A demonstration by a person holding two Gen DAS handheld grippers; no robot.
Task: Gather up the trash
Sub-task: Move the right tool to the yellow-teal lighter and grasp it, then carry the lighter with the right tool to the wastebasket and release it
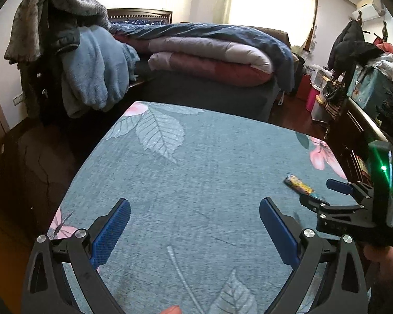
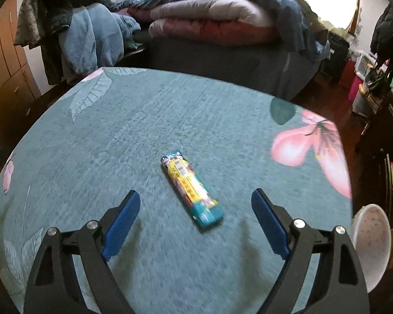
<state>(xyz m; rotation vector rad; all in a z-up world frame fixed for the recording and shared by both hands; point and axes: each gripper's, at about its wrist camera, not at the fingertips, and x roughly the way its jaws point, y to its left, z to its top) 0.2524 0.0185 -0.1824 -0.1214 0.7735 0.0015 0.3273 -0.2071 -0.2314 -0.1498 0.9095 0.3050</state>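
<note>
A flat yellow and teal snack wrapper (image 2: 192, 189) lies on the table with the teal leaf-print cloth (image 2: 144, 120). My right gripper (image 2: 195, 212) is open, its blue pads on either side of the wrapper's near end, just above the cloth. The wrapper also shows in the left wrist view (image 1: 298, 183), far right, next to the right gripper (image 1: 323, 192). My left gripper (image 1: 195, 219) is open and empty over the middle of the table.
A white bowl-like bin (image 2: 372, 246) sits off the table's right edge. A bed with folded quilts (image 1: 209, 60) stands behind the table. A chair draped with blankets (image 1: 73, 60) is at the back left. Cluttered shelves (image 1: 366, 99) line the right side.
</note>
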